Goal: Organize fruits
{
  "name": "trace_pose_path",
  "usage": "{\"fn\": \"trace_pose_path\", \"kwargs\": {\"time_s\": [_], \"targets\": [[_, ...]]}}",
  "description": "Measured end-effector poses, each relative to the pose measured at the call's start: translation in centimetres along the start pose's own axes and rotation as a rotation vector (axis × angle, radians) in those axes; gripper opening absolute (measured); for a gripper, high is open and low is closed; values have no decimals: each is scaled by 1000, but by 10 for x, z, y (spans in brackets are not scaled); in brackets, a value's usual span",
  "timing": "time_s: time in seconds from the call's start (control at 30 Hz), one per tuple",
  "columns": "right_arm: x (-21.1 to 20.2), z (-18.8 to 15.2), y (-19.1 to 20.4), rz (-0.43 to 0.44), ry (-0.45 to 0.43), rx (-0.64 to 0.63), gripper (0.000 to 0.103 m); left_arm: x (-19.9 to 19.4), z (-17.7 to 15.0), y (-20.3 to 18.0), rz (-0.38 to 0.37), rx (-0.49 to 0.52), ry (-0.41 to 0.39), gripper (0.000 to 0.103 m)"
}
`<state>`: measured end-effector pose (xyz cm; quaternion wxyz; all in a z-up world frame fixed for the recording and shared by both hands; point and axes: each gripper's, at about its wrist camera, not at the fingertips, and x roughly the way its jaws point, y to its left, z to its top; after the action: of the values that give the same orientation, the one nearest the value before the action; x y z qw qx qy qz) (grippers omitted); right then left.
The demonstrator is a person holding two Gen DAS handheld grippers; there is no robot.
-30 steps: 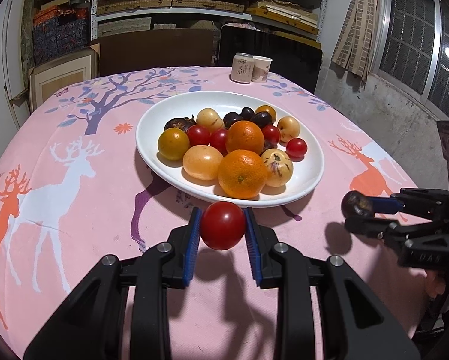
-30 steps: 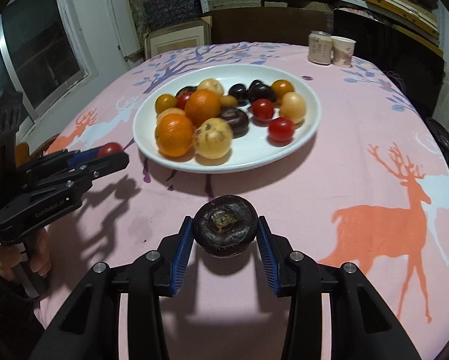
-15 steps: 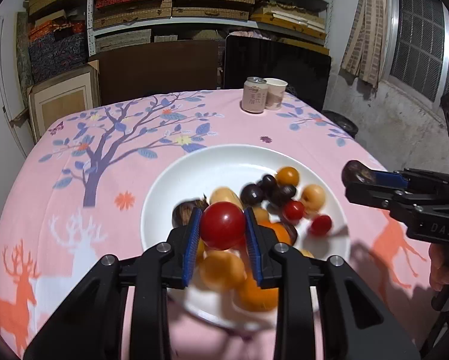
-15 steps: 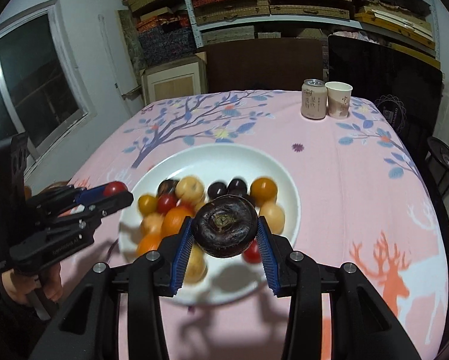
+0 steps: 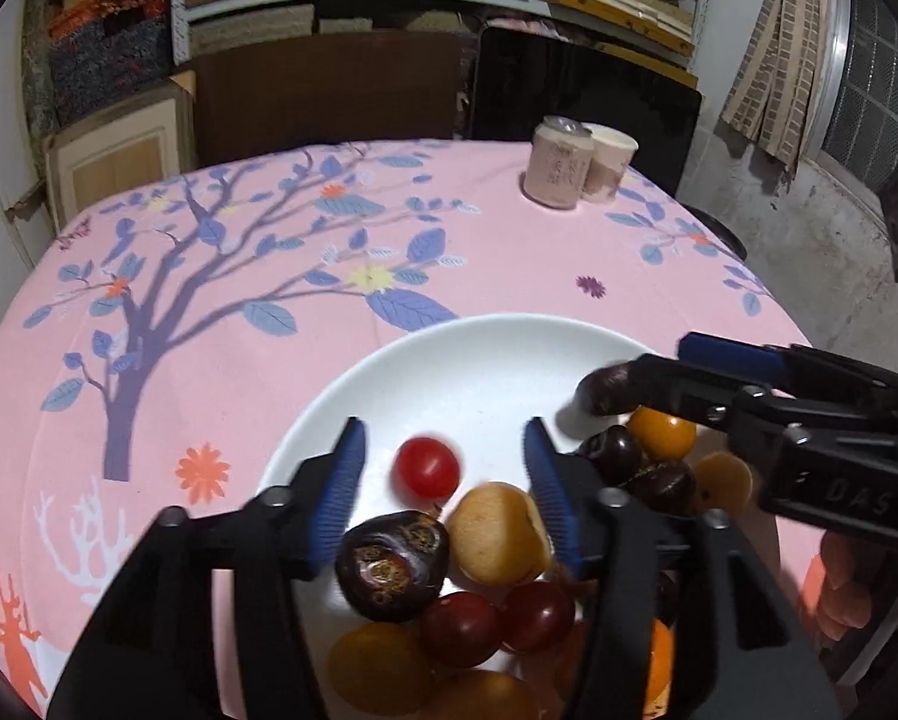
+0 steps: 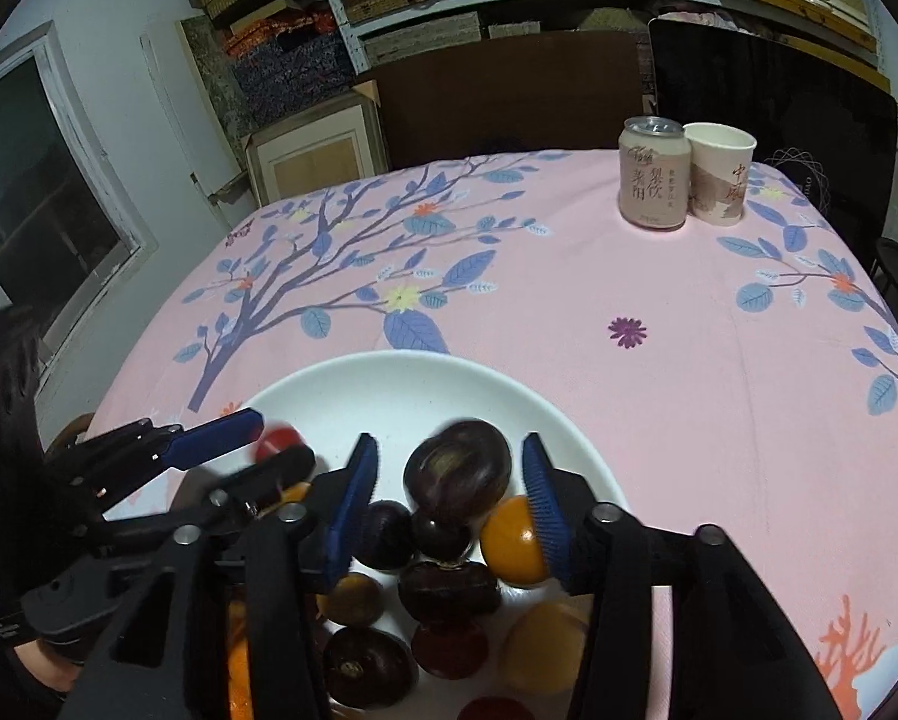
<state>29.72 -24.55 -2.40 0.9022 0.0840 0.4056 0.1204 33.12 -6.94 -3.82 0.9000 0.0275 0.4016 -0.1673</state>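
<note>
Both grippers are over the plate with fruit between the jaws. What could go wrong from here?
The red tomato, free between the opening left gripper jaws, may roll across the bare plate toward its rim. The dark fruit leaving the opening right gripper sits atop other fruit and may tumble or knock them. The grippers are close together and could collide.

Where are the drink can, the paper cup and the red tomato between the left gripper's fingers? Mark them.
drink can (image 6: 654, 177), right wrist view, label.
paper cup (image 6: 720, 174), right wrist view, side wall.
red tomato (image 5: 427, 468), left wrist view, middle of skin.

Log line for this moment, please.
left gripper: opening, red tomato released | right gripper: opening, dark fruit released | over plate
</note>
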Motion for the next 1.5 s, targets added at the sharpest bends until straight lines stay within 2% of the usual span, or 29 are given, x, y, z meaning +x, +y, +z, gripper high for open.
{"fn": "trace_pose_path", "kwargs": {"time_s": [0.17, 0.23, 0.27, 0.37, 0.43, 0.5, 0.57, 0.63, 0.73, 0.9, 1.0, 1.17, 1.3, 1.5], "targets": [[-36, -17, -3, 42, -26, 32, 54, -32, -14, 4, -4, -18, -35, 73], [-51, -33, -2, 41, -19, 29, 55, -48, -29, 0, -5, -3, -38, 87], [-60, -44, -1, 49, -17, 31, 56, -56, -37, -1, -12, 3, -38, 90], [-87, -78, 4, 13, -19, 34, 64, -79, -65, -4, -9, 16, -25, 91], [-106, -105, 7, 33, -8, 36, 66, -94, -87, -3, -3, 1, -9, 92], [-122, -133, 10, 32, -8, 40, 72, -106, -111, -2, 6, -30, 29, 97], [-135, -156, 12, 14, -25, 44, 89, -115, -132, -2, -10, -55, 79, 98], [-143, -178, 15, -22, -38, 52, 99, -126, -152, -6, 4, -64, 104, 98], [-150, -200, 23, -33, -12, 19, 99, -151, -176, -15, 60, -44, 80, 98], [-190, -219, 38, -30, -55, 2, 99, -206, -200, -28, 107, -44, -20, 98], [-218, -221, 48, -23, -90, -29, 99, -243, -204, -35, 104, -52, -60, 98], [-255, -219, 62, -24, -123, -82, 99, -307, -201, -56, 191, -21, -185, 98], [-279, -223, 70, 13, -162, -96, 99, -336, -203, -61, 167, -43, -230, 98], [-291, -233, 73, 40, -170, -98, 99, -353, -213, -74, 210, 0, -255, 98]]}}
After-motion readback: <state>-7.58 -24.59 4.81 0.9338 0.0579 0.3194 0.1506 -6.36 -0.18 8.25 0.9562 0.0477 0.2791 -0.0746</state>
